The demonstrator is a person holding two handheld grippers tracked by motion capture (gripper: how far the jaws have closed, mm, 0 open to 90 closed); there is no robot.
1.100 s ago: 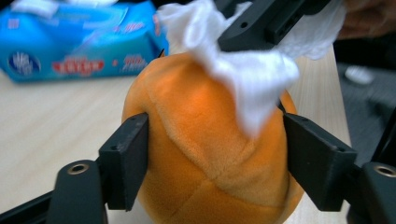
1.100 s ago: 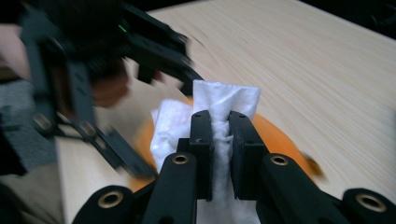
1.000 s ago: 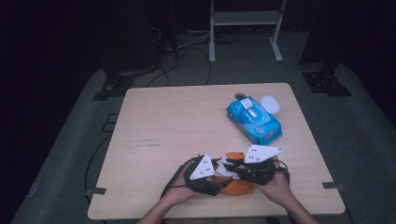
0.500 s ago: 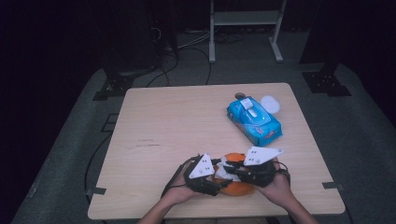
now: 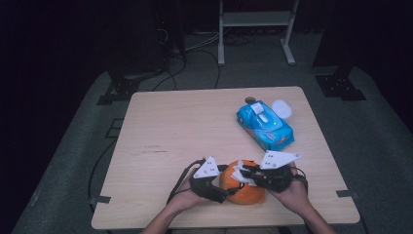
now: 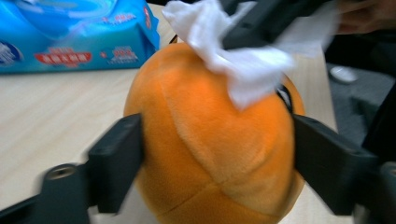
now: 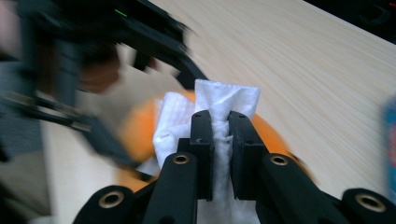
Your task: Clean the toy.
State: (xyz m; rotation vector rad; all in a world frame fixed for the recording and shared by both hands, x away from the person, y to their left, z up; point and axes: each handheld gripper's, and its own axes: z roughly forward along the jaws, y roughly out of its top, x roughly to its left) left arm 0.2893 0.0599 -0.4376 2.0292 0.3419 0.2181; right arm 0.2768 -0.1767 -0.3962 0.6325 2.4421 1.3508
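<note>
Orange plush ball (image 6: 210, 144) between the left gripper (image 6: 215, 154)'s jaws.
A white tissue (image 6: 238, 60) lies on its top; a blue wipes pack (image 6: 79, 37) sits behind on the table (image 6: 51, 107).

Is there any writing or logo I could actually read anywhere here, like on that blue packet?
None can be read.
Blue wipes pack: a red banner and small print on its side, too blurred to read; in the high view the print is too small.
Orange plush toy: no writing visible.
White wipe: blank.
Table: a faint dark mark, too small to tell if it is text.
</note>
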